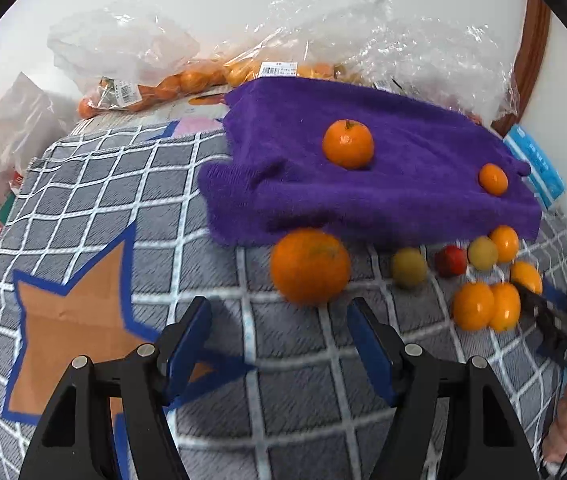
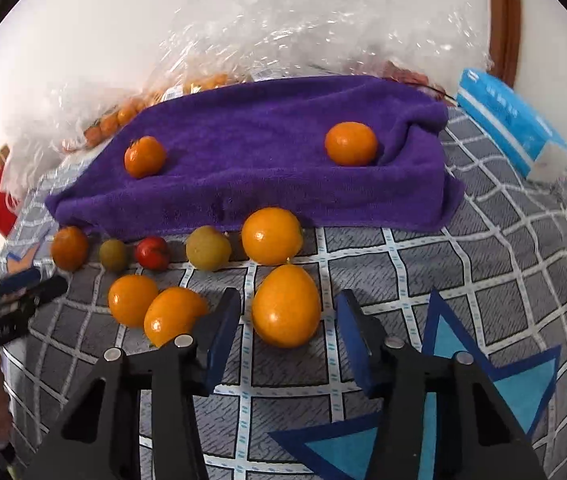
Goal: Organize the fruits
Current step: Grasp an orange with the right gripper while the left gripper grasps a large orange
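L wrist view: left gripper (image 1: 279,320) sits low at frame bottom, fingers pointing fwd over the gray checked blanket (image 1: 83,200), jaws spread wide, nothing betw them. A big orange (image 1: 310,266) lies just ahead of the tips, center frame, not touched, right at the front edge of the purple towel (image 1: 403,200). On the towel: a stemmed orange (image 1: 348,143) upper center, a smaller orange (image 1: 493,178) toward upper right. Lower right of frame: the other gripper's black body pokes in near a cluster of small fruit on the blanket.

R wrist view: right gripper (image 2: 288,312) also low at frame bottom, level w/ the blanket, jaws released and wide. An oval orange fruit (image 2: 285,306) sits betw the blue fingertips (image 2: 223,320); gaps show on both sides, so no grip. Beyond it a round orange fruit (image 2: 272,235) by the towel edge, then a row to the left: yellow-green fruit (image 2: 208,248), red fruit (image 2: 152,253), small green one (image 2: 113,255). Two more oranges (image 2: 155,308) at left center. Plastic bags (image 2: 283,32) of fruit along the wall, upper frame.
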A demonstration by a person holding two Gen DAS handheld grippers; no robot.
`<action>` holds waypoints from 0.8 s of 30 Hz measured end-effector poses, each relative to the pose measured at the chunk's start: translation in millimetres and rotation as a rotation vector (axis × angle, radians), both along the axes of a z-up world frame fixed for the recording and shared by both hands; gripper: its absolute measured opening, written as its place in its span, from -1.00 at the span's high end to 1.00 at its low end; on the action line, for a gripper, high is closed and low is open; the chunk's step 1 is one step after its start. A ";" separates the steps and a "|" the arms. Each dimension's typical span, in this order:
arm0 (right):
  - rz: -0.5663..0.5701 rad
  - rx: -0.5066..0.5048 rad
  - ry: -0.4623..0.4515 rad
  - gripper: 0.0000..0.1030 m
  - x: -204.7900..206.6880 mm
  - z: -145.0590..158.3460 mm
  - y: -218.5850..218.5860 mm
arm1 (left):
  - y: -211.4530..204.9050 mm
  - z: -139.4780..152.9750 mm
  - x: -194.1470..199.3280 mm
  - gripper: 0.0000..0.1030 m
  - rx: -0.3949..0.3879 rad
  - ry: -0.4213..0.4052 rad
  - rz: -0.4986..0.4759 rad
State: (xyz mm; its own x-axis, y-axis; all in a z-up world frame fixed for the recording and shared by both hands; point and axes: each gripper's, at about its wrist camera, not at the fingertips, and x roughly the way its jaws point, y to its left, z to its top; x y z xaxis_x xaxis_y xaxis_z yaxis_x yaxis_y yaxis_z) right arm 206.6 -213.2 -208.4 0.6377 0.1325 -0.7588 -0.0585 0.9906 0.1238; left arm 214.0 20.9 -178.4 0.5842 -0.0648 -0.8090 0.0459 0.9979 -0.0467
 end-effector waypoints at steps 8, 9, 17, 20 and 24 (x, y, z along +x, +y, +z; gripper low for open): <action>0.024 0.018 -0.022 0.36 -15.5 4.5 -11.9 | -11.9 -3.0 17.3 -0.12 -0.011 -0.020 -0.004; 0.028 0.025 -0.019 0.36 -15.5 3.5 -13.1 | -14.4 -3.4 17.6 -0.10 -0.001 -0.027 0.000; 0.018 0.022 -0.021 0.30 -3.8 -2.3 -8.9 | -20.3 -3.1 18.3 0.21 0.014 -0.040 -0.020; 0.019 0.037 -0.022 0.37 -1.6 -1.1 -9.6 | -18.2 -1.7 15.5 0.21 -0.009 -0.030 -0.024; 0.016 0.051 -0.022 0.37 -8.4 0.9 -11.8 | -16.9 0.7 8.0 0.21 -0.027 -0.019 -0.032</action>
State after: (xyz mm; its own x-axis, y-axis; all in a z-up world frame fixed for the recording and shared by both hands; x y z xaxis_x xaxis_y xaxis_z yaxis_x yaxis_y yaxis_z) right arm 198.3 -225.1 -207.5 0.6514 0.1810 -0.7369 -0.0772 0.9819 0.1729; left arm 222.0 4.0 -177.7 0.5969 -0.1051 -0.7954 0.0784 0.9943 -0.0725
